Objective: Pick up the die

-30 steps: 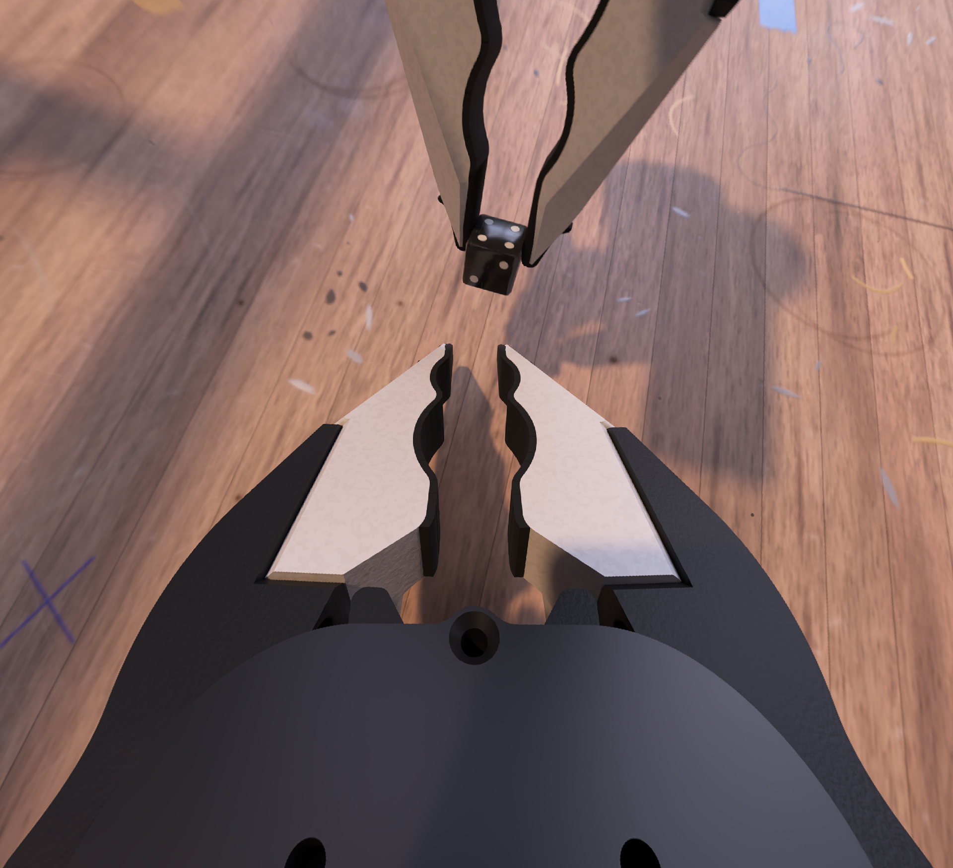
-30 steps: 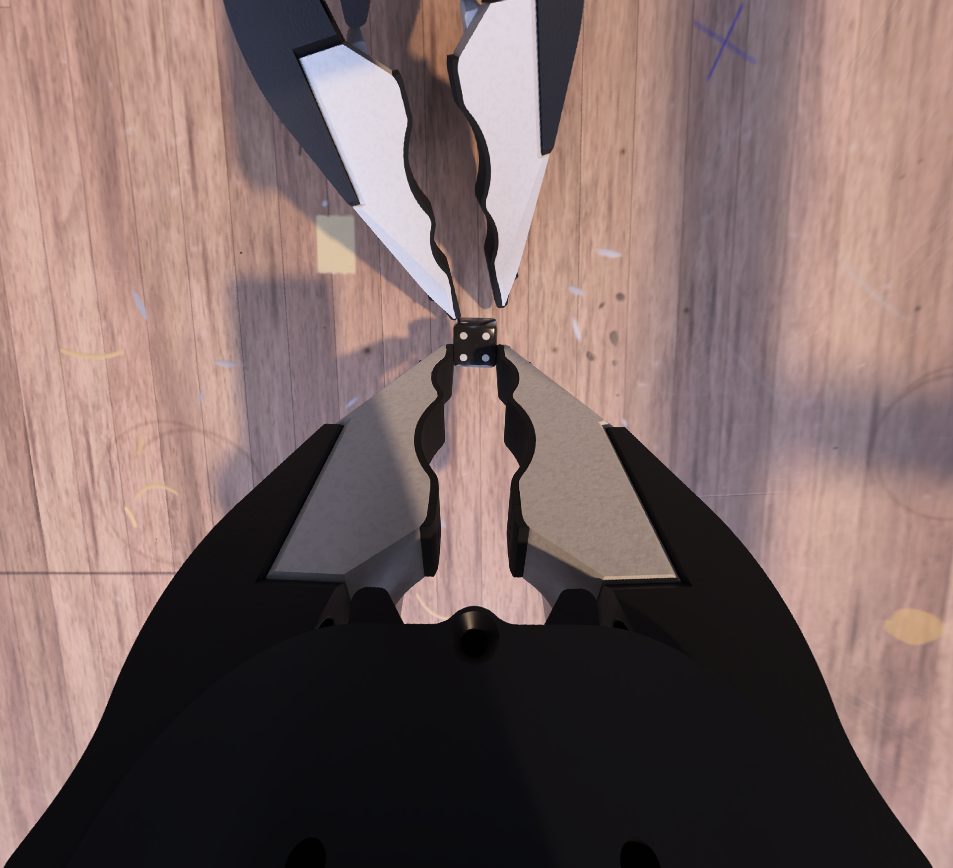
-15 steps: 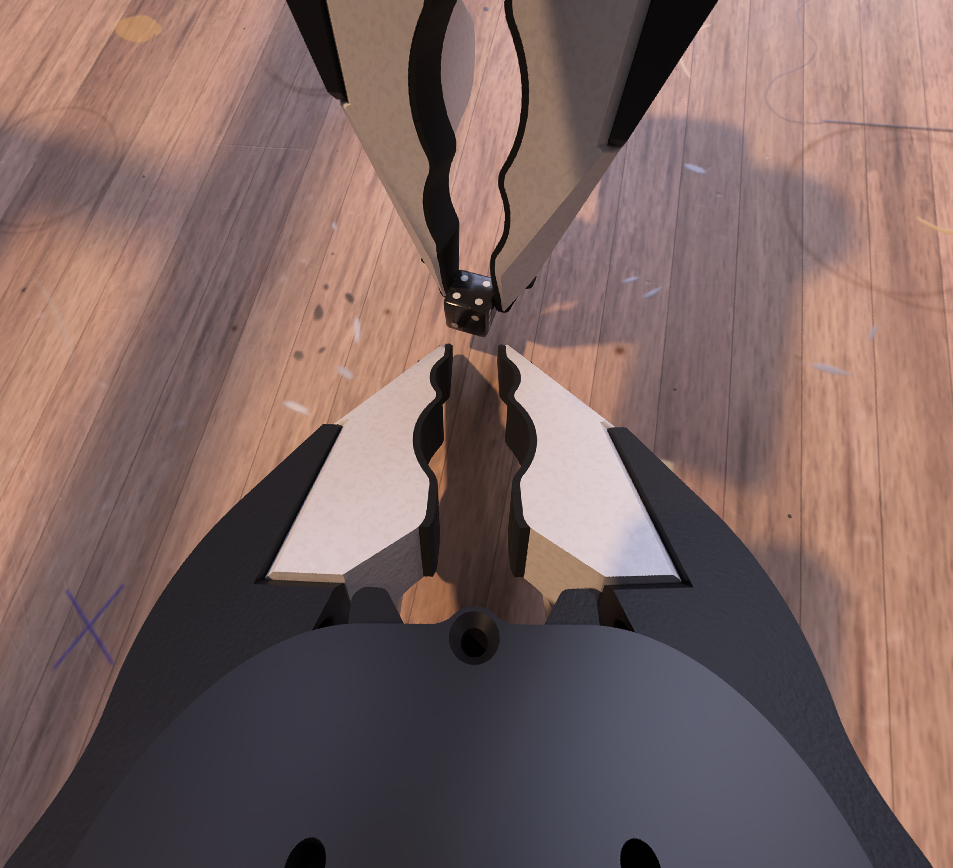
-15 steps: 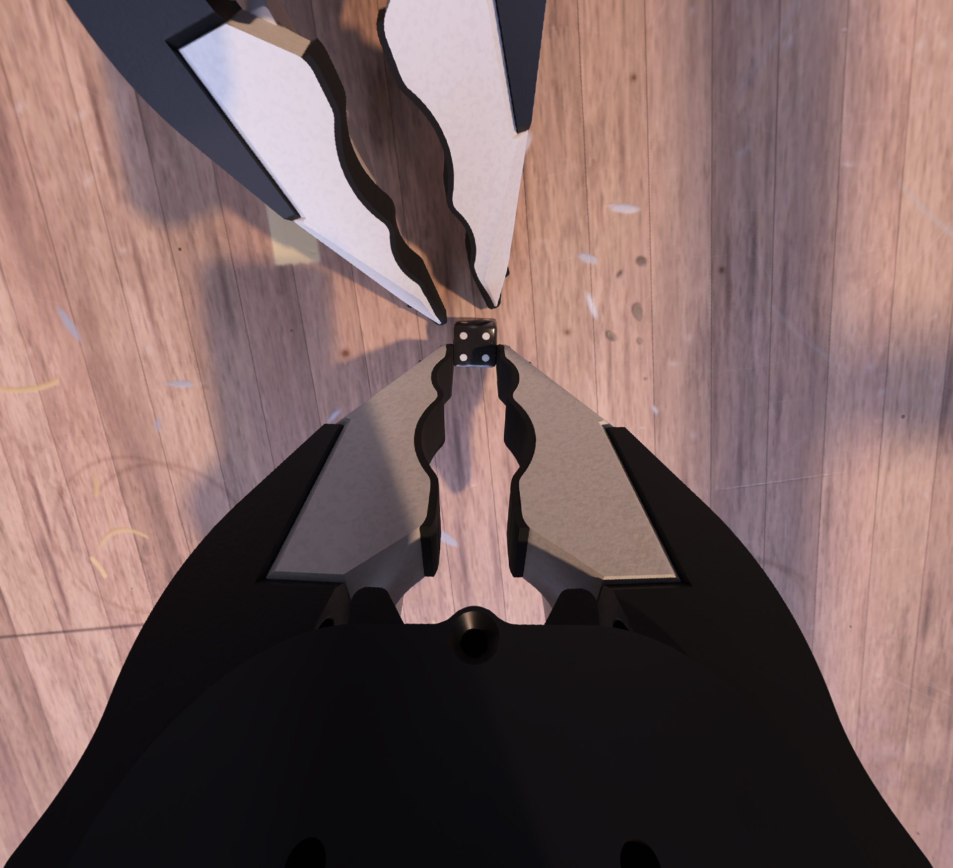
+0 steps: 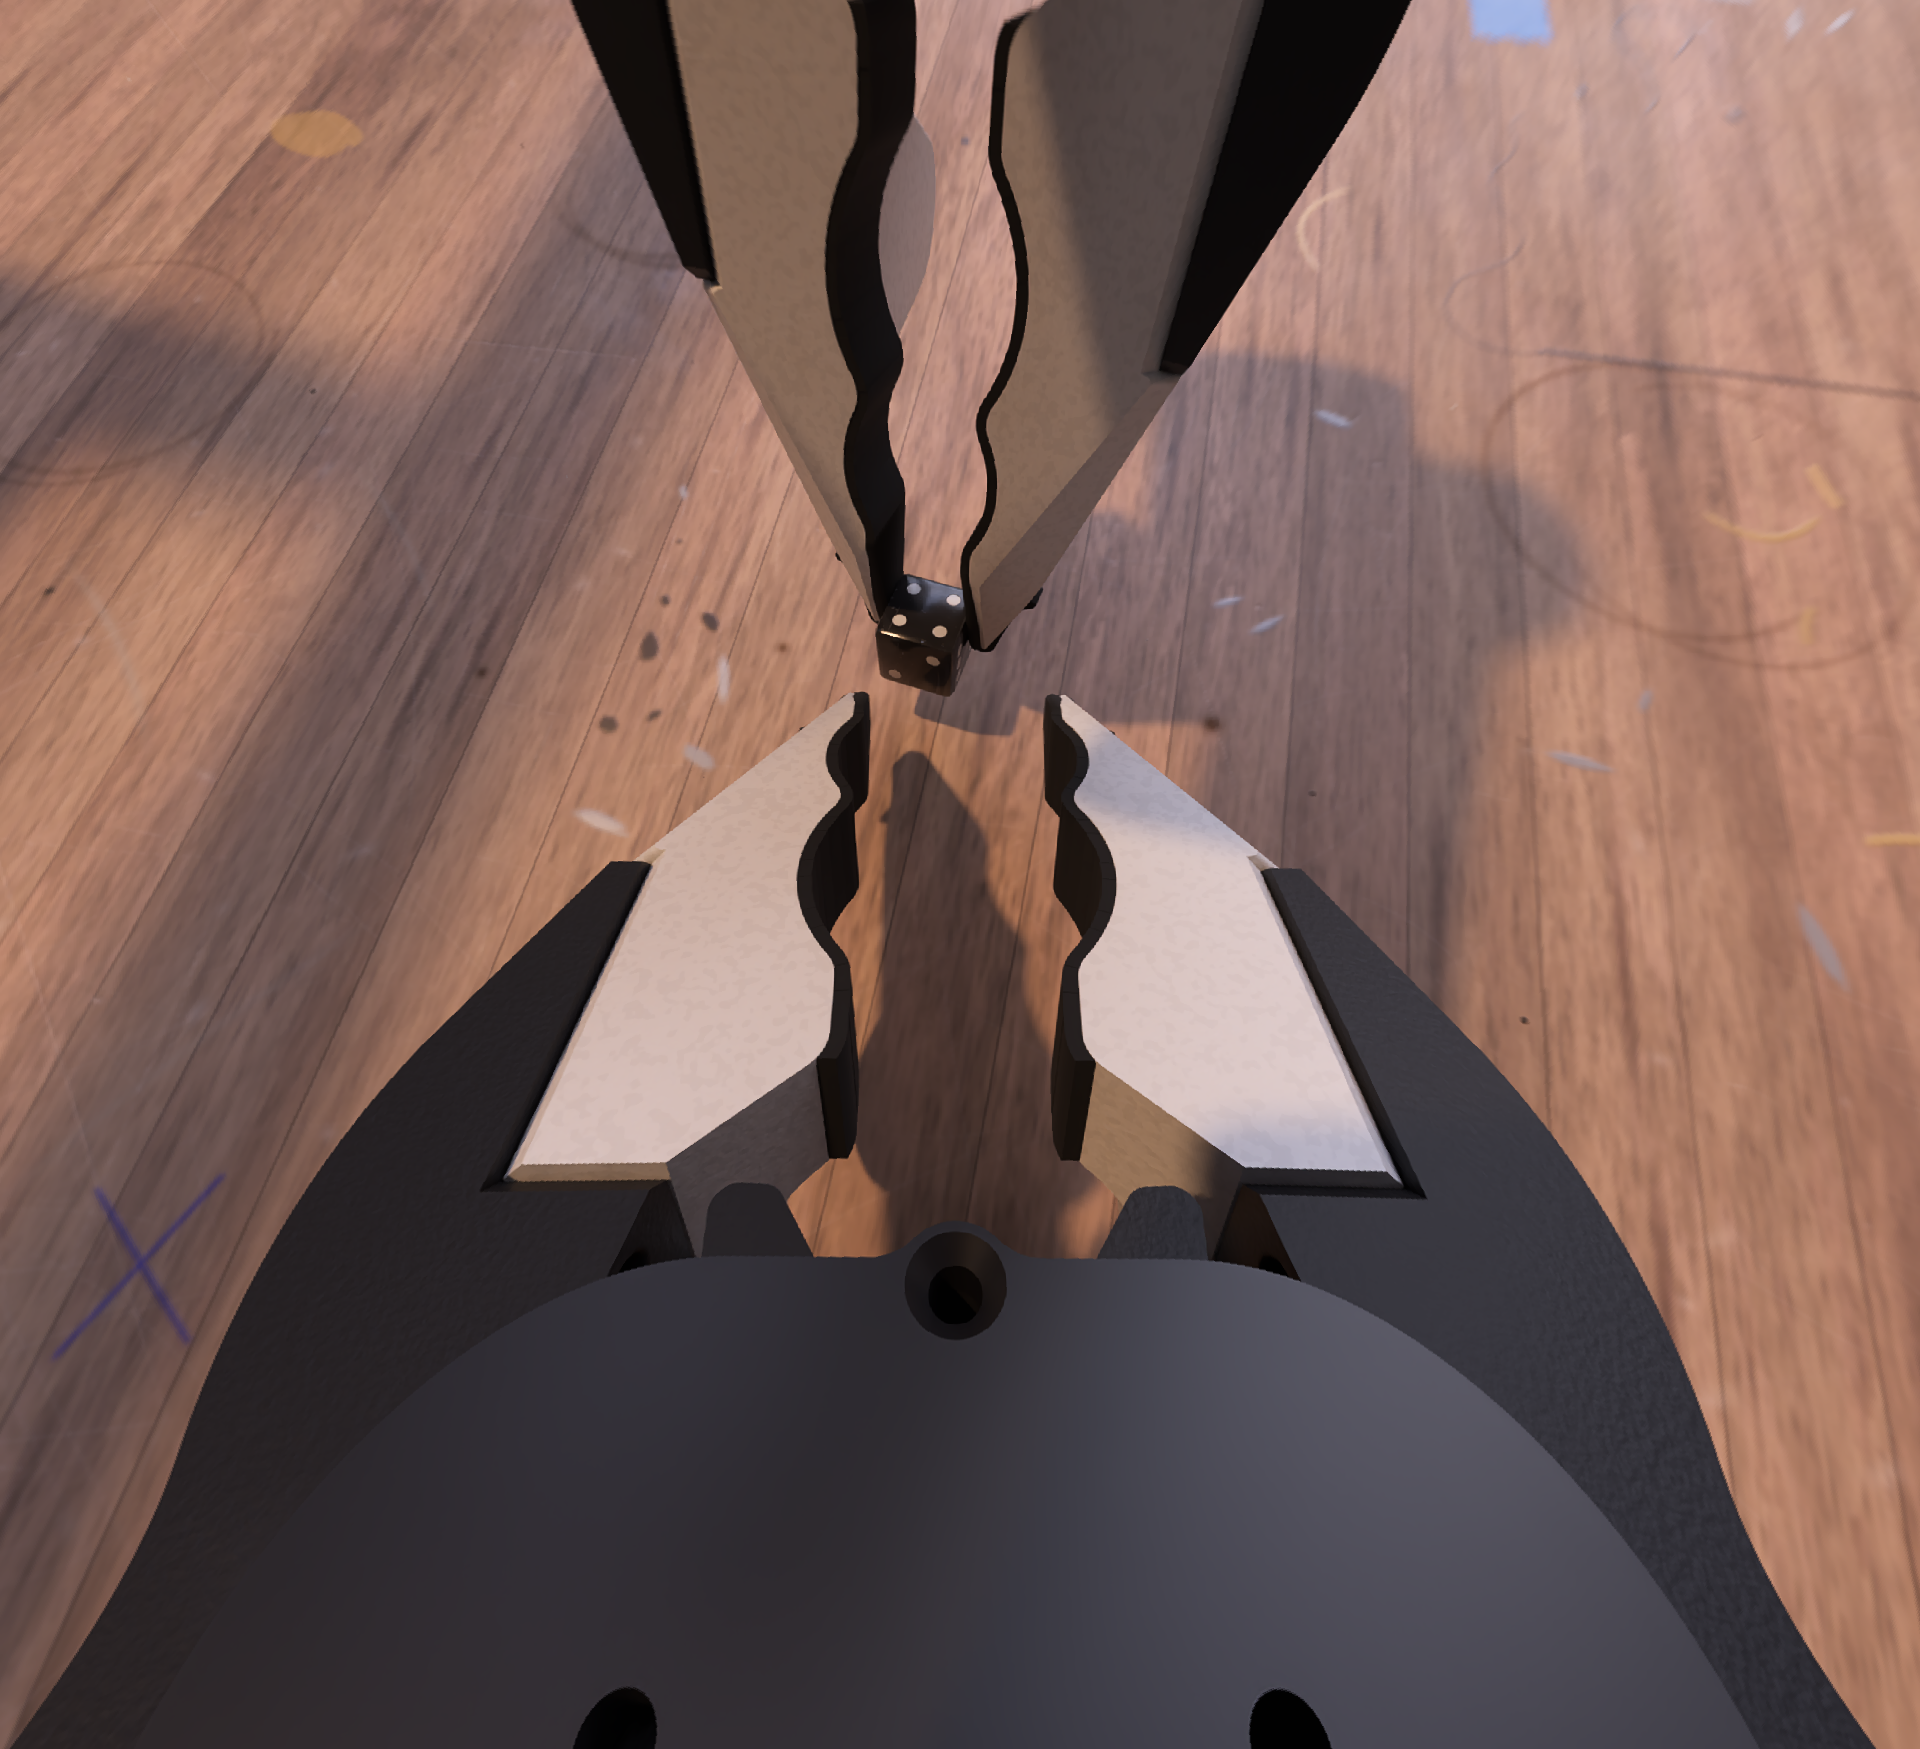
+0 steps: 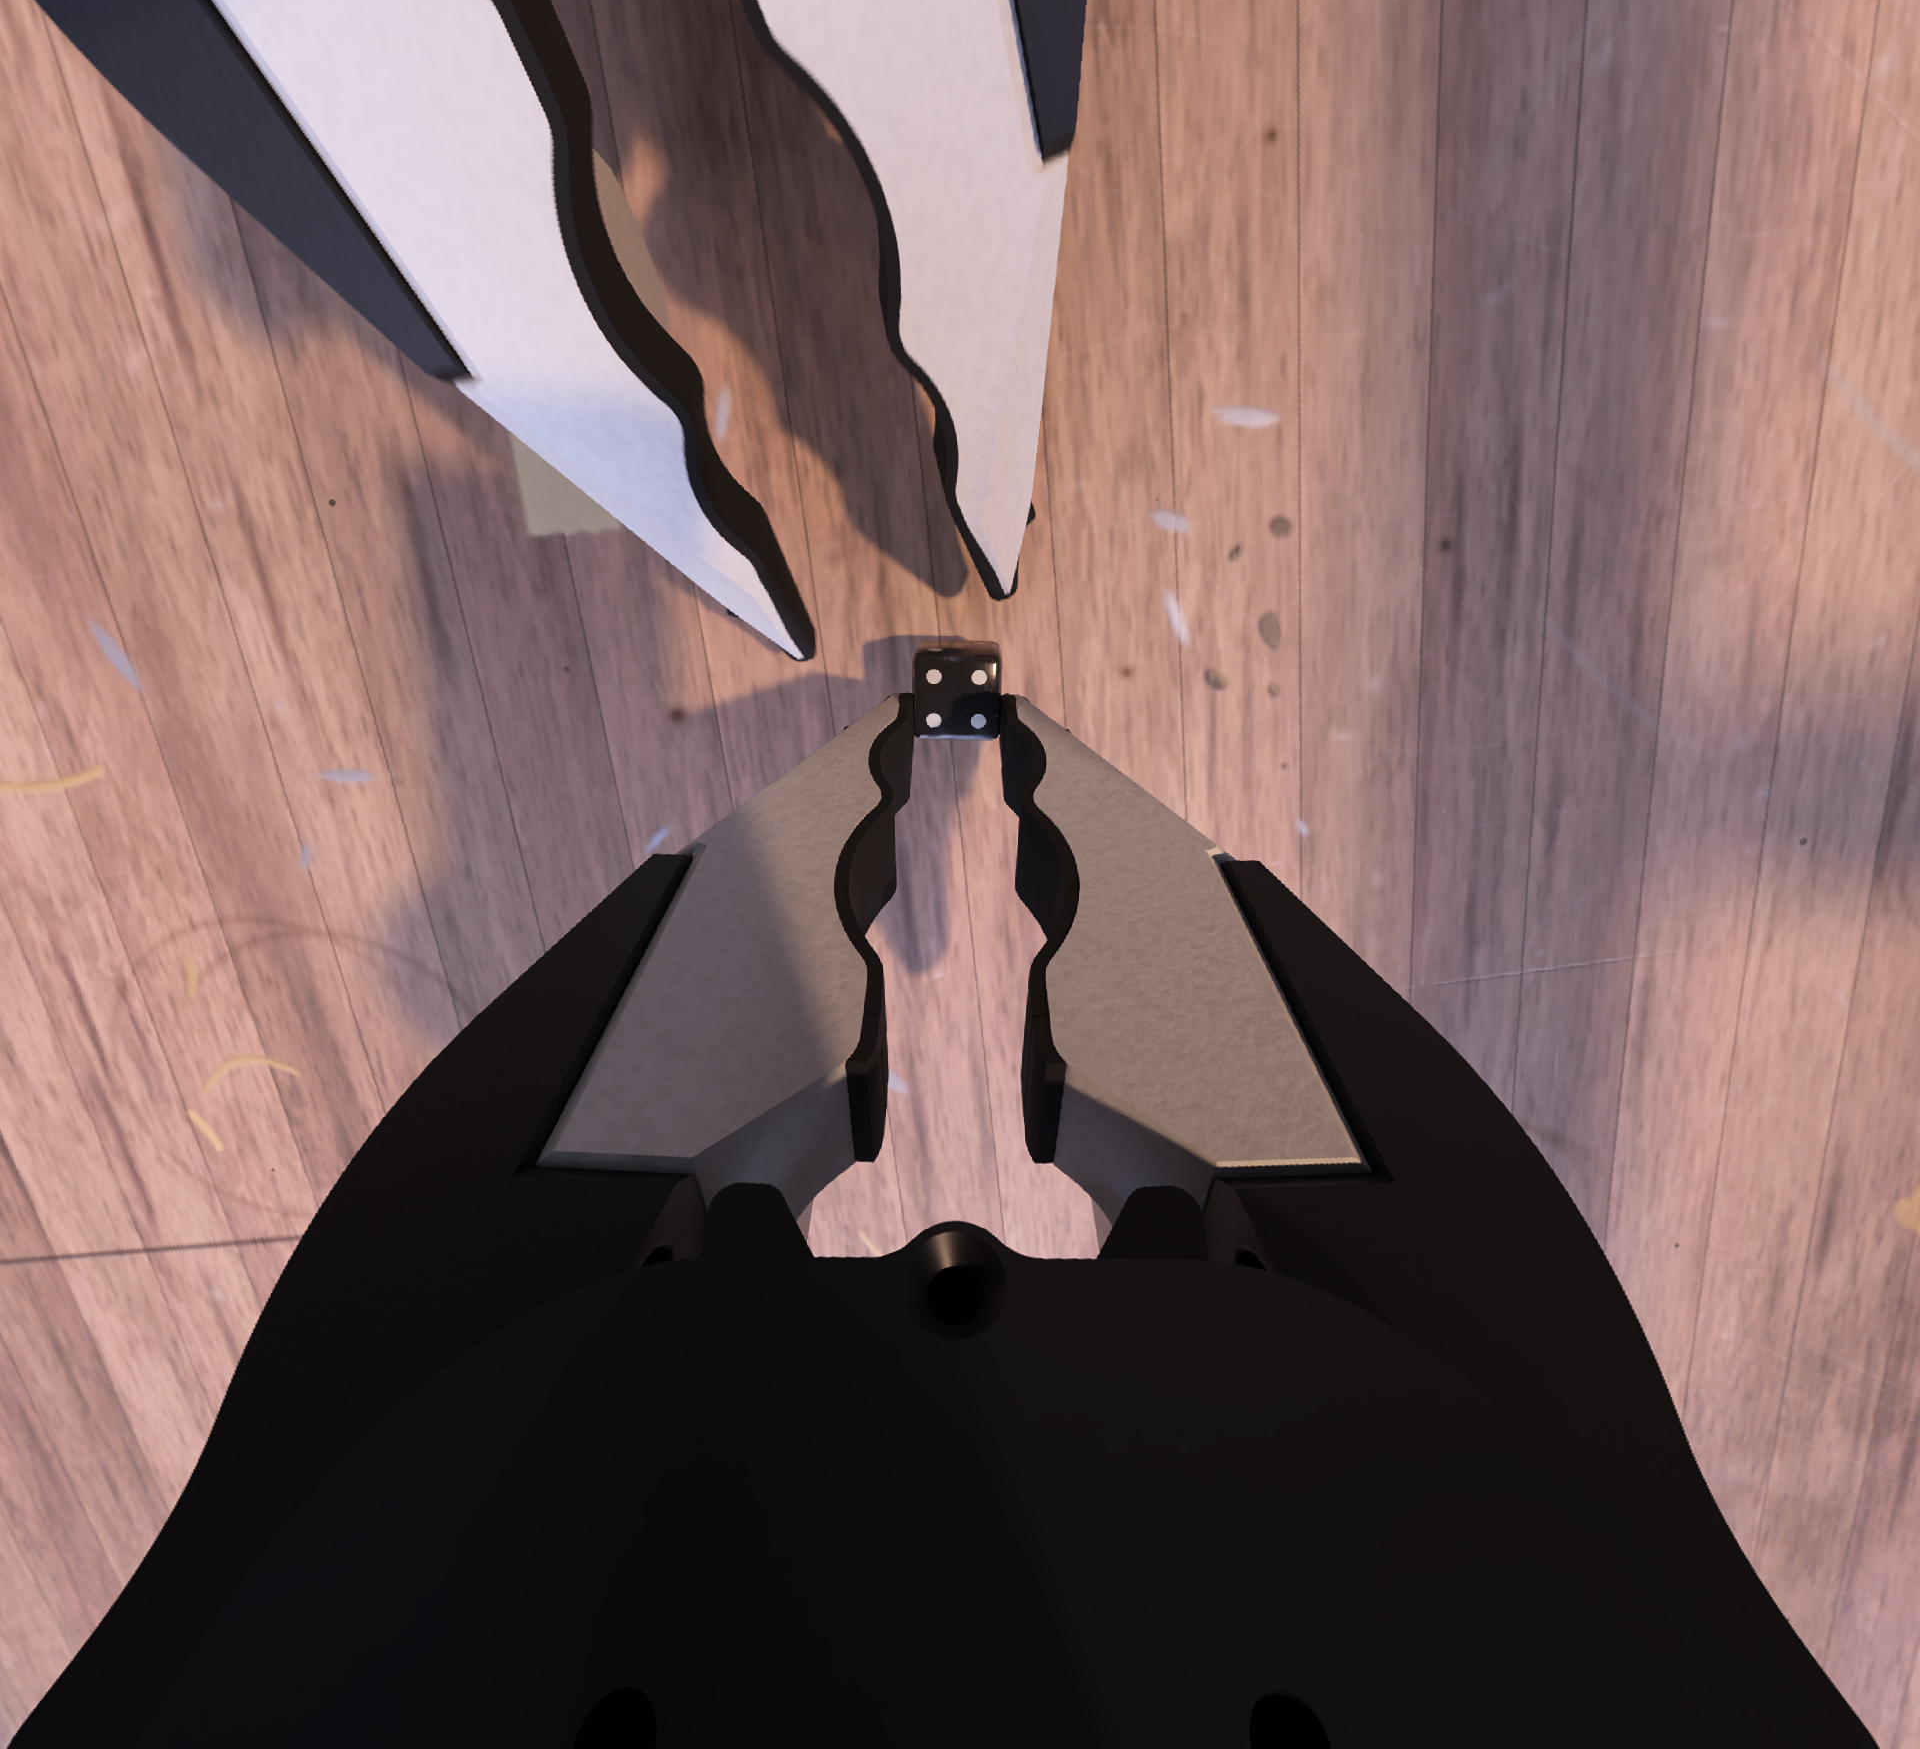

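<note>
The die (image 5: 920, 645) is small and black with white pips. My right gripper (image 6: 958, 714) is shut on it, pinching it between its fingertips; the die (image 6: 957, 700) shows a four-pip face there. In the left wrist view the right gripper (image 5: 925, 624) comes down from the top with the die at its tips. My left gripper (image 5: 954, 707) is open and empty, its tips just short of the die and facing it. In the right wrist view the left gripper (image 6: 896, 613) reaches in from the top, its tips just beyond the die.
The surface is a wooden plank floor (image 5: 312, 556) with small flecks and dark spots (image 5: 649, 645). A blue cross mark (image 5: 140, 1268) is at the lower left, a blue patch (image 5: 1507, 4) at the upper right. A beige patch (image 6: 551, 504) lies under the left gripper.
My left gripper has opened wider and come closer to the die. The right gripper has kept hold of the die throughout.
</note>
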`<state>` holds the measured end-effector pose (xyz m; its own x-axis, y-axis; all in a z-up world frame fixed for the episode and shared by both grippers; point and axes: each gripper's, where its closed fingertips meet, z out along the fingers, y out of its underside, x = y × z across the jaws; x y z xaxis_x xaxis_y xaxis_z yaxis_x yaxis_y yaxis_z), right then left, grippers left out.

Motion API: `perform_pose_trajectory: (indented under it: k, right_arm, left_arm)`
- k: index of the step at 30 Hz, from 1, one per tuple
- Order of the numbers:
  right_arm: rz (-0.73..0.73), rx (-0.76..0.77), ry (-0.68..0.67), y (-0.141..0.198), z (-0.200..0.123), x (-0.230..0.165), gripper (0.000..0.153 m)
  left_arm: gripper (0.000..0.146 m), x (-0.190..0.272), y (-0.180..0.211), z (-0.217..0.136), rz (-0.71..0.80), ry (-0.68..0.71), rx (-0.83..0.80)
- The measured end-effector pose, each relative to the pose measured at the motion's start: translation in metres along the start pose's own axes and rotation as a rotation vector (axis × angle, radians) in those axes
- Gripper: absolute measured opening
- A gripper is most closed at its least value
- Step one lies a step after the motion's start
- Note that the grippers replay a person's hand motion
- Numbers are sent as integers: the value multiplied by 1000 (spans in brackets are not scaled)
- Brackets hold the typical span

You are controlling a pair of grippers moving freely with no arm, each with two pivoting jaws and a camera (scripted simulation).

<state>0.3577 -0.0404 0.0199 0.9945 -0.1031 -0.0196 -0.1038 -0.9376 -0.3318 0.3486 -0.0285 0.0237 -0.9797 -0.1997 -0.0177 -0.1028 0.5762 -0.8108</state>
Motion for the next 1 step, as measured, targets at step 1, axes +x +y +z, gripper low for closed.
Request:
perform_pose_trajectory:
  k: [1]
  right_arm:
    - [2,0,-1,0,0,0,16]
  left_arm:
    - [35,0,-2,-3,-14,14,25]
